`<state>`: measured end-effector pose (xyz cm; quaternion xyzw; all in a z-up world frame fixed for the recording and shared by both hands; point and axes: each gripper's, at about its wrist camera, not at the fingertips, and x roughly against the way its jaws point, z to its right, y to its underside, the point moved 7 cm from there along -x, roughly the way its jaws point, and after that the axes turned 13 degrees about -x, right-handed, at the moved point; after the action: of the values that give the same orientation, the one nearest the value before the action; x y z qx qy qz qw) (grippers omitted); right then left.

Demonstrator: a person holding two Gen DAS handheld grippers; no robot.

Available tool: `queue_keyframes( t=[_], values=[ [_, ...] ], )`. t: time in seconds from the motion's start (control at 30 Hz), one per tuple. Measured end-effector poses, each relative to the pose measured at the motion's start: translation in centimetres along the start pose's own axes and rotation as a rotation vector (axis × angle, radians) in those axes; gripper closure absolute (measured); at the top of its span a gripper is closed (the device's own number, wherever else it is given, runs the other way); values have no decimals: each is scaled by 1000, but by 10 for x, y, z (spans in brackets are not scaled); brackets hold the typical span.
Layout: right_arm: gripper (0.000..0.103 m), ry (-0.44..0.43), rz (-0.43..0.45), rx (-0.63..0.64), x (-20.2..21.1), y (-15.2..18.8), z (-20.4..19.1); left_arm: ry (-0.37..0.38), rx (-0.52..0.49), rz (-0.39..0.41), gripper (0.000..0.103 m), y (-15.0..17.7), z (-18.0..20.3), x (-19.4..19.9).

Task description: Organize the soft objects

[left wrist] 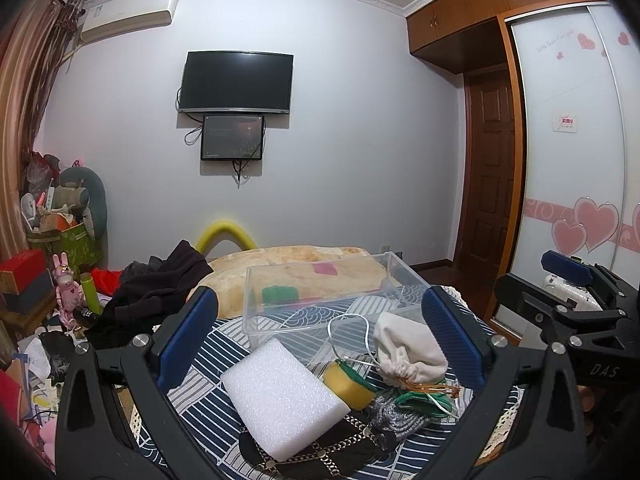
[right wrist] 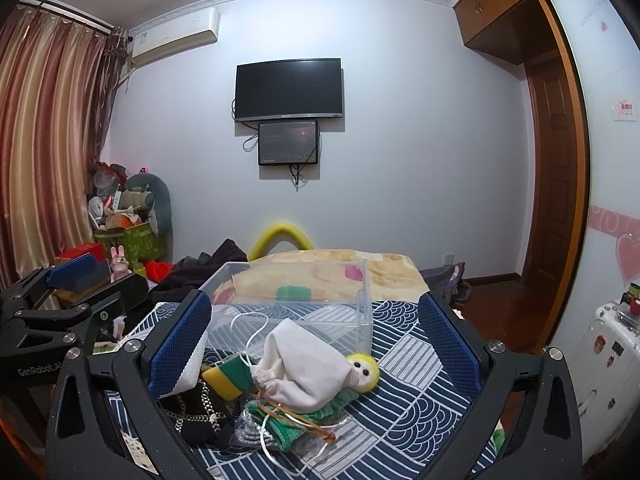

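A pile of soft things lies on the blue patterned cloth [left wrist: 208, 396]: a white foam block [left wrist: 284, 396], a yellow-green sponge [left wrist: 346, 384], a white drawstring pouch [left wrist: 408, 350] and a green knit piece [left wrist: 416, 400]. Behind them stands a clear plastic bin [left wrist: 320, 300]. My left gripper [left wrist: 320, 340] is open above the pile, holding nothing. In the right wrist view, my right gripper [right wrist: 320, 344] is open over the pouch [right wrist: 304, 372], the sponge [right wrist: 228, 376], a small yellow-haired doll [right wrist: 362, 372] and the bin [right wrist: 296, 300].
A black chain-strap bag [left wrist: 320, 452] lies at the cloth's front. Dark clothes [left wrist: 148, 296] and a beige blanket [left wrist: 296, 264] lie behind. Clutter and boxes [left wrist: 36, 276] stand at left, a white suitcase [right wrist: 604, 364] and wardrobe at right.
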<state>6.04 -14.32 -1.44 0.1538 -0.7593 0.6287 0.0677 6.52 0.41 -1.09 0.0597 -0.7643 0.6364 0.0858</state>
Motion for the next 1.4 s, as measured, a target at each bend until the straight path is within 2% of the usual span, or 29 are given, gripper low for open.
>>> queue_keyframes(
  t=[1.4],
  values=[
    [0,-10,20,-1,4,-2,-3,0,-3,11,0,-5,2,4]
  ],
)
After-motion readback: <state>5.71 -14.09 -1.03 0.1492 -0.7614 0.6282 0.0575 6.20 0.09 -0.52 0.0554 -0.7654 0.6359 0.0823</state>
